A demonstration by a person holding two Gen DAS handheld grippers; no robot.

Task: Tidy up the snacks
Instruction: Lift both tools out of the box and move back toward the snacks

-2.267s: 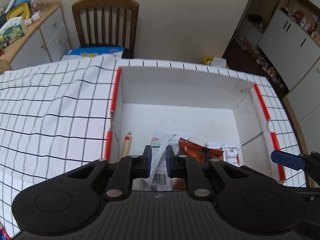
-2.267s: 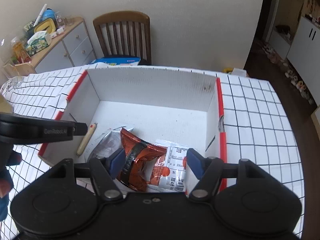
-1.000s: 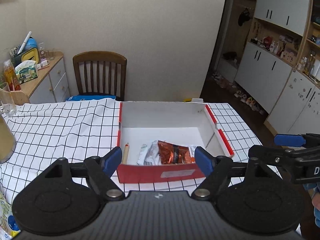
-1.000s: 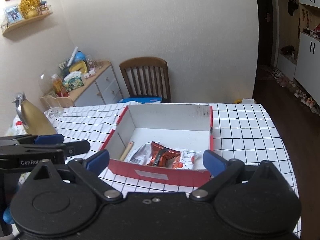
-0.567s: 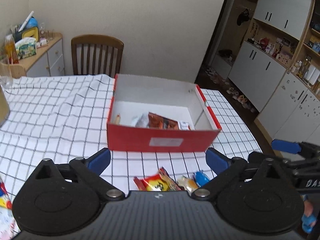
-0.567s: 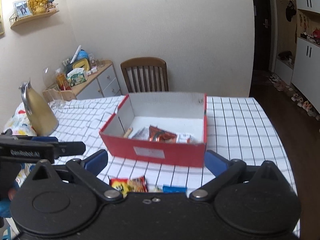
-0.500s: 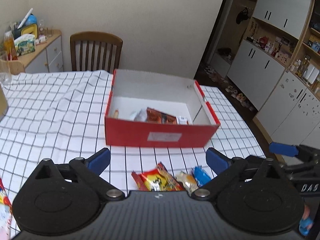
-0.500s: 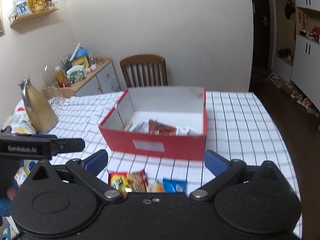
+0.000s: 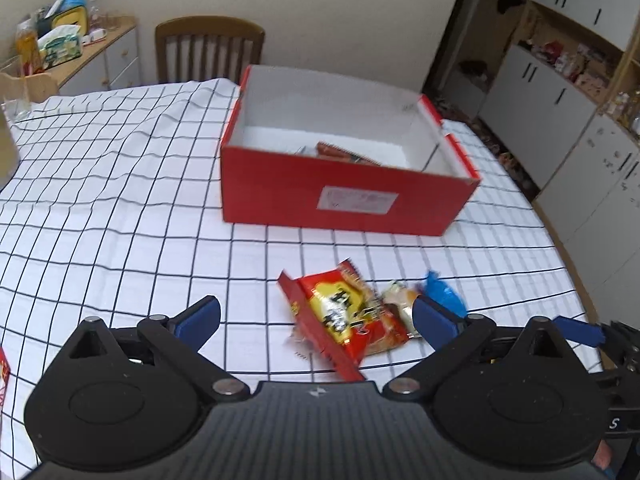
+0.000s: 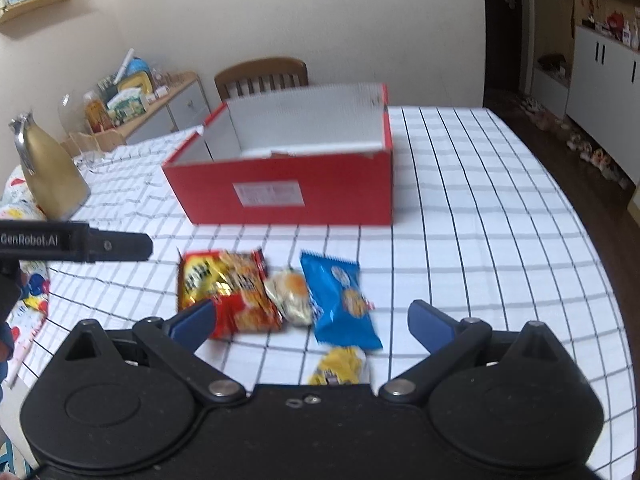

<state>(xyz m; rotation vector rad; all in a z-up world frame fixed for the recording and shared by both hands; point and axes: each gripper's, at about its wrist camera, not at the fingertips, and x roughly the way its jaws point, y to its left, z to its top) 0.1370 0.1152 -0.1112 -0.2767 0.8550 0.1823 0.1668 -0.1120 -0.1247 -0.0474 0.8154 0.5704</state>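
Note:
A red box (image 9: pixel 344 196) (image 10: pixel 280 196) with white inside stands on the checked tablecloth and holds several snack packets (image 9: pixel 344 153). In front of it lie a red and yellow packet (image 9: pixel 344 316) (image 10: pixel 226 288), a small pale wrapped snack (image 9: pixel 398 294) (image 10: pixel 290 294), a blue packet (image 9: pixel 444 294) (image 10: pixel 340 304) and a yellow packet (image 10: pixel 340 366). My left gripper (image 9: pixel 316 320) is open and empty, just above the red packet. My right gripper (image 10: pixel 310 322) is open and empty, over the loose packets.
A gold jug (image 10: pixel 50 172) stands at the table's left. A wooden chair (image 9: pixel 208 50) is behind the table, a sideboard (image 9: pixel 92 48) with clutter to its left. White cabinets (image 9: pixel 560 92) stand to the right. More packets (image 10: pixel 28 308) lie at the left edge.
Both grippers have let go of packets in the box, opened, and pulled back and down towards the loose snacks in front of the box.

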